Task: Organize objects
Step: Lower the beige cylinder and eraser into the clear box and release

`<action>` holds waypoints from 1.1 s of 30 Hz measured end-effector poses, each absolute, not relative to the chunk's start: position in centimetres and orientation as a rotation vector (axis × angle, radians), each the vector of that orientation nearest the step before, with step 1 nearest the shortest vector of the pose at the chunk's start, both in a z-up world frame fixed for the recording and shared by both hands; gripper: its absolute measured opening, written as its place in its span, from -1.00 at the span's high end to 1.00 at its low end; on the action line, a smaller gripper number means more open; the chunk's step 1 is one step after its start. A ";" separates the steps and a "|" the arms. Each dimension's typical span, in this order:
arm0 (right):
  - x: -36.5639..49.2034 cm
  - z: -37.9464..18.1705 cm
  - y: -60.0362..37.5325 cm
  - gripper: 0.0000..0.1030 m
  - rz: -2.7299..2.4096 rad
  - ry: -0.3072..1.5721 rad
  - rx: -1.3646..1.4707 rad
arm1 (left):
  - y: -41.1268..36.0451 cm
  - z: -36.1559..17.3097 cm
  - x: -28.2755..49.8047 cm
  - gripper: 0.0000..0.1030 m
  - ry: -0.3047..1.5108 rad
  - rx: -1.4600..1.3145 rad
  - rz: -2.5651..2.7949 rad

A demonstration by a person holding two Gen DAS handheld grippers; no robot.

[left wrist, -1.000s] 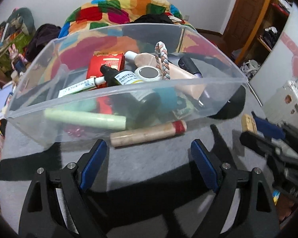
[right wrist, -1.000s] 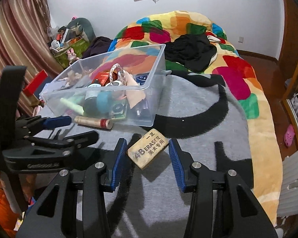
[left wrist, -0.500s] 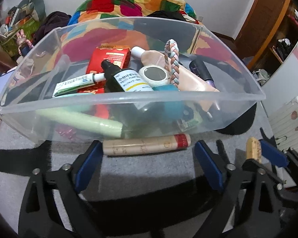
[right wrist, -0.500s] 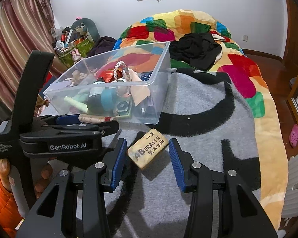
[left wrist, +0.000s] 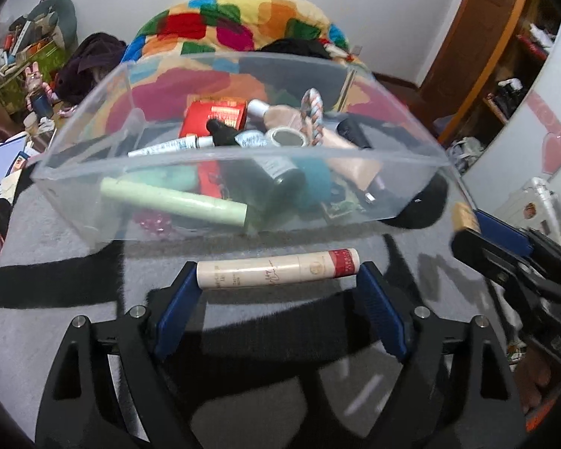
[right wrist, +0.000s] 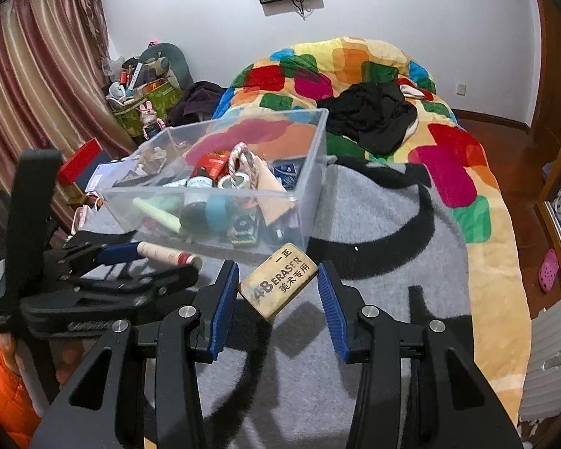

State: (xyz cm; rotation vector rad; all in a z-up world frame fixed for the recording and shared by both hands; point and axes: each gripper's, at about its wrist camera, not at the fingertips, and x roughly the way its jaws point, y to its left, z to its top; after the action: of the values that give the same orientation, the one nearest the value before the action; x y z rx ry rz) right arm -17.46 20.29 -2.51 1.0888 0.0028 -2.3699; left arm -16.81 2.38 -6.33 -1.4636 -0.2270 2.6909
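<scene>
A clear plastic bin point(left wrist: 239, 202) point(right wrist: 310, 172) full of cosmetics and small items stands on the grey-and-black blanket point(right wrist: 374, 232). A beige tube with a red end point(left wrist: 276, 268) point(right wrist: 168, 254) lies just in front of the bin. My left gripper point(left wrist: 276, 288) point(right wrist: 146, 265) brackets it end to end, its blue pads touching both ends. My right gripper point(right wrist: 278, 292) holds a tan eraser point(right wrist: 278, 280), printed "4B ERASER", at an angle between its blue pads, near the bin's front corner. The right gripper's tip and eraser show at the right in the left wrist view point(left wrist: 463, 217).
A colourful patchwork quilt point(right wrist: 355, 71) with black clothing point(right wrist: 370, 116) lies behind the bin. Curtains point(right wrist: 30, 93) and a cluttered pile of toys and boxes point(right wrist: 142, 89) are at the left. A wooden wardrobe point(left wrist: 478, 37) and bare floor are at the right.
My left gripper has drawn back from the bin and dropped to the beige tube, which now sits between its pads. The right gripper still holds the eraser in the same grip.
</scene>
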 end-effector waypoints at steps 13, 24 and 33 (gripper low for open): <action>-19.0 0.6 17.0 0.22 -2.392 0.082 0.986 | -1.6 0.2 -16.0 -0.63 -0.249 -1.197 2.816; -23.1 -1.1 12.9 0.22 -2.376 0.149 1.063 | -4.1 -1.8 -20.2 -0.63 -0.333 -1.304 2.815; -23.2 -1.4 12.6 0.02 -2.361 0.180 1.069 | -4.1 -1.9 -20.3 -0.72 -0.351 -1.287 2.784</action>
State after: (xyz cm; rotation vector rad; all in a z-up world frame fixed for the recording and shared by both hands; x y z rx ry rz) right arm -23.21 12.59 -1.44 1.0687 0.1802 -2.3609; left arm -20.26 -4.15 -1.95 -1.2869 -0.3512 2.7844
